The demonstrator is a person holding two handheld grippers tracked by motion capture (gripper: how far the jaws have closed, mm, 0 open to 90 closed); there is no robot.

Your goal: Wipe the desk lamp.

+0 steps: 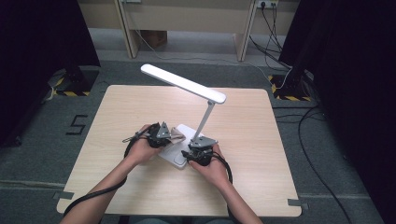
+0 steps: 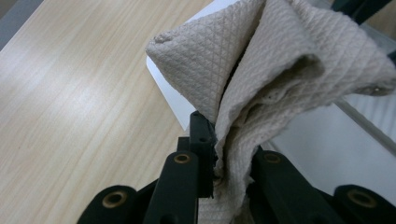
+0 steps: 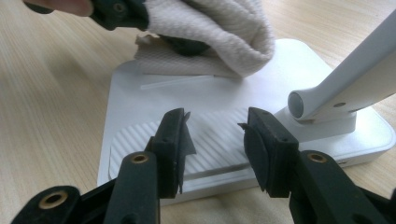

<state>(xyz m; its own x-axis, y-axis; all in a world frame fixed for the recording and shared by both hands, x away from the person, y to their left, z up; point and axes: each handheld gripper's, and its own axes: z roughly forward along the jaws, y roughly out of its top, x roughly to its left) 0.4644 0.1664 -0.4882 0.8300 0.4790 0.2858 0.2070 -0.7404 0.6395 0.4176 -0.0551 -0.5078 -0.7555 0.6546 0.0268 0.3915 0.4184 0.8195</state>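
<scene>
A white desk lamp stands mid-table, its long head [image 1: 182, 83] raised on a slanted arm [image 3: 355, 79] above a flat white base [image 1: 173, 156]. My left gripper [image 1: 169, 136] is shut on a beige quilted cloth [image 1: 177, 135] that rests on the far part of the base. From close up, the cloth [image 2: 280, 60] bunches out of the left gripper [image 2: 229, 156] over the base [image 2: 322, 144]. My right gripper [image 3: 215, 135] stands open at the near edge of the base [image 3: 140, 93], over its ribbed patch, nothing between its fingers. The cloth [image 3: 210, 32] lies beyond it.
The lamp sits on a light wooden table [image 1: 243, 121] with bare wood on every side of it. The lamp head overhangs the table's back left. Cables trail from both grippers toward the near edge. Grey floor and dark curtains surround the table.
</scene>
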